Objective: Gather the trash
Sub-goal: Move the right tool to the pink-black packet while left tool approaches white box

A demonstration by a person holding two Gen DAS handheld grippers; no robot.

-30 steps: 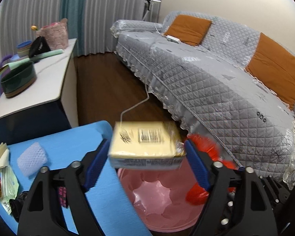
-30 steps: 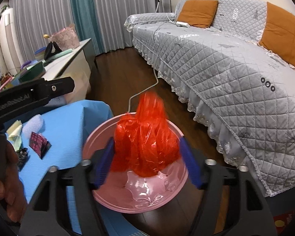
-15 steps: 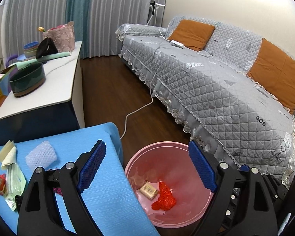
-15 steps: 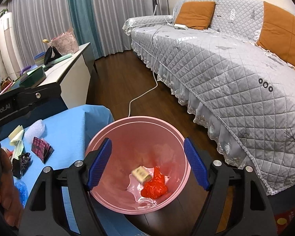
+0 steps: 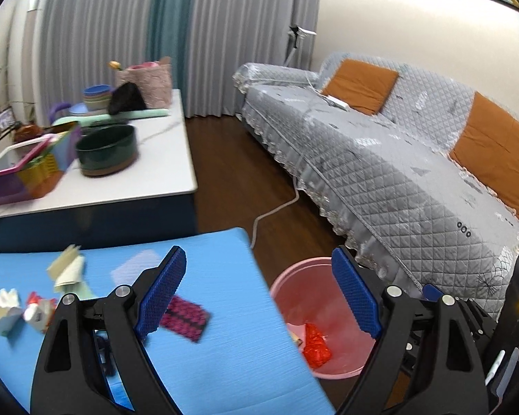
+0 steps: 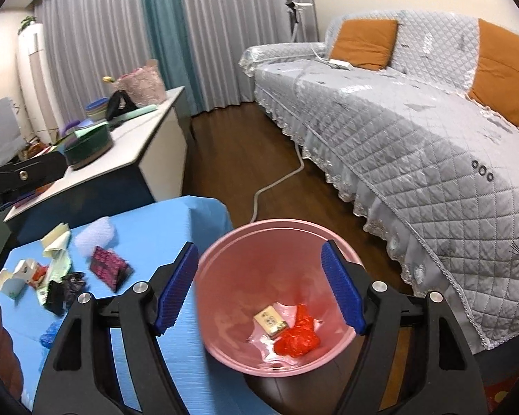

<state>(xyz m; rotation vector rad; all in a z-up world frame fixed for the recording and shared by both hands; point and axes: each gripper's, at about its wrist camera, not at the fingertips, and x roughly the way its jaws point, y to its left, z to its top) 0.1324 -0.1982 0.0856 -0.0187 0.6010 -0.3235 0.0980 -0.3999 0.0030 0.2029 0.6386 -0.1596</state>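
Two pieces of trash — a crumpled red plastic wrapper (image 6: 297, 338) and a small yellow packet (image 6: 271, 321) — lie at the bottom of the round pink plastic bin (image 6: 225, 259), which stands just beside the blue surface (image 5: 225, 363), probably for a short drop. Both the left gripper (image 5: 257, 297) and right gripper (image 6: 259, 290) are wide open and empty — more crumpled scraps (image 6: 57, 276) wait on the surface.

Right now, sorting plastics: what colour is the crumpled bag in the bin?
Red, clearest in the right wrist view.
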